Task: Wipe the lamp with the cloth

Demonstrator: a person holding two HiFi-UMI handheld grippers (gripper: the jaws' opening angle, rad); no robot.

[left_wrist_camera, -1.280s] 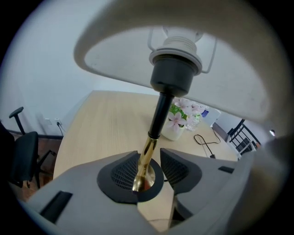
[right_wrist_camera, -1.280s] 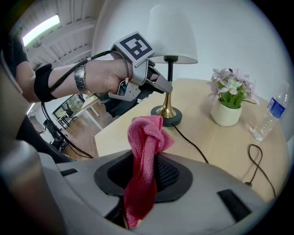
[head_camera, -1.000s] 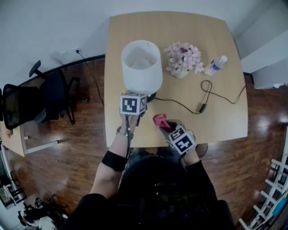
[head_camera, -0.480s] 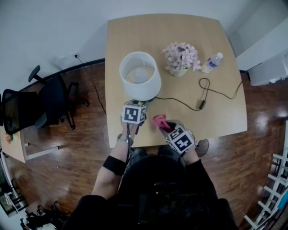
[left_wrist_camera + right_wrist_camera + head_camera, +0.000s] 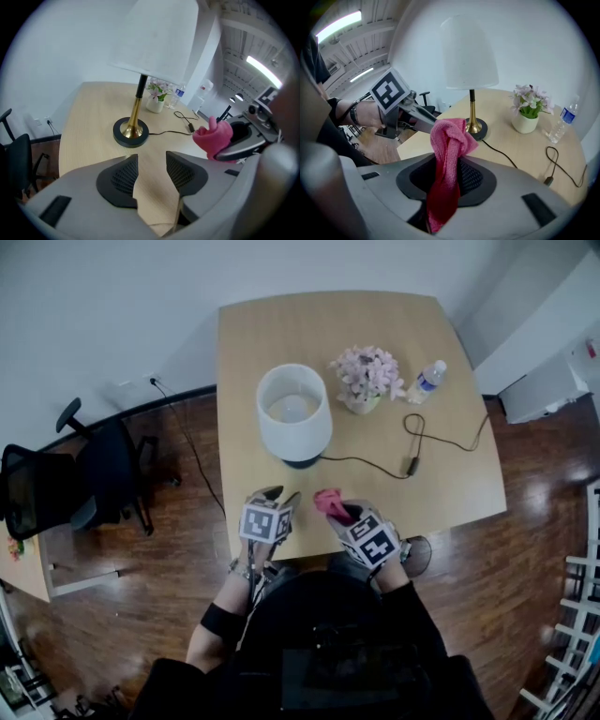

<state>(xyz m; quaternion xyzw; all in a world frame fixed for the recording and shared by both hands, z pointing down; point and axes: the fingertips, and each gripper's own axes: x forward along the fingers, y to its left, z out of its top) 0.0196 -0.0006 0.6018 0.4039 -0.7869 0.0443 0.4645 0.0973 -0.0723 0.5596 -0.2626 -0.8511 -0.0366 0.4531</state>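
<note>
Your left tongs (image 5: 150, 171) have just opened wide, with nothing between them. Your right tongs (image 5: 449, 180) pinch the pink cloth (image 5: 447, 138), which sticks up. Farther off, the lamp (image 5: 293, 413) stands on the table (image 5: 450, 484), away from both tongs.

In the right claw (image 5: 449, 177), matt grey plastic, we see a fuzzy pink cloth (image 5: 446, 140). Beyond the left claw (image 5: 151, 174), with its dark ribbed pads (image 5: 119, 176), the lamp (image 5: 157, 40) shows a matt white shade, a shiny brass stem (image 5: 136, 115) and a dull black base (image 5: 123, 135) on a smooth, pale wooden table (image 5: 89, 122). The floor (image 5: 525, 549) beneath the claws is glossy wood.
</note>
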